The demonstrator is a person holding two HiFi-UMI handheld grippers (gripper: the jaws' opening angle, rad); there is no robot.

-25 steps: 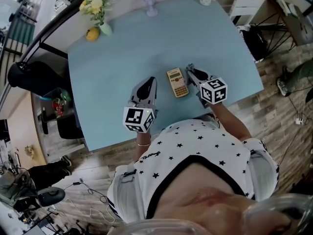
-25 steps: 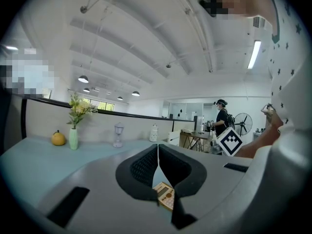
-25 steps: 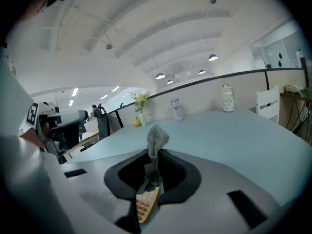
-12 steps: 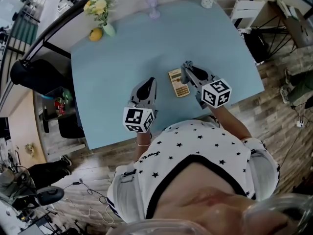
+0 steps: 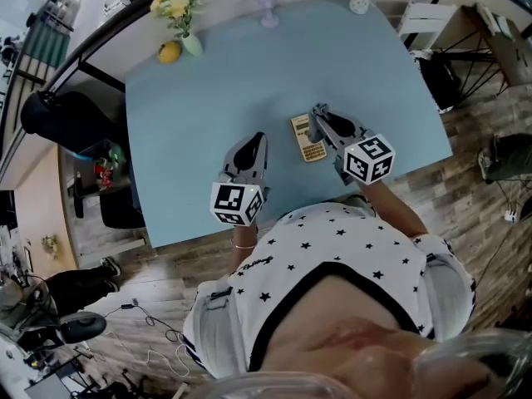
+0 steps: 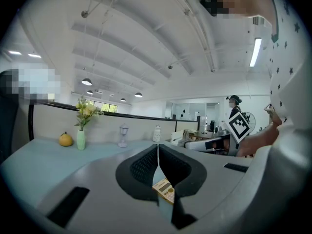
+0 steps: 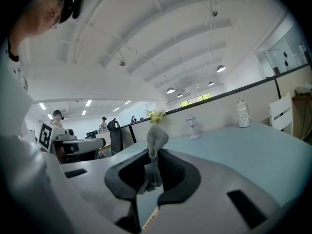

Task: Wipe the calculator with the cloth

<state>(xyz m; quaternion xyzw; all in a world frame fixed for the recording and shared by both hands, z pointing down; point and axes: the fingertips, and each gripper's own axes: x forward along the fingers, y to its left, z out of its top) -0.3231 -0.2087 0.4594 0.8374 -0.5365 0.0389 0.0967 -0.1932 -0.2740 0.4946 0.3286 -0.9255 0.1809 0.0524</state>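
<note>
Head view: the calculator lies flat on the pale blue surface, near the edge closest to the person. The right claw reaches in just beside the calculator's right edge; I cannot tell whether they touch. The left claw sits well to the left of the calculator, apart from it. A vase of flowers and a yellow fruit stand at the far corner.

Left gripper view: the claw's two pads meet along a thin line with nothing between them. The calculator shows below the tips.

Right gripper view: the claw is pressed together on a grey cloth, which bunches up above the pads and hangs down between them
</note>
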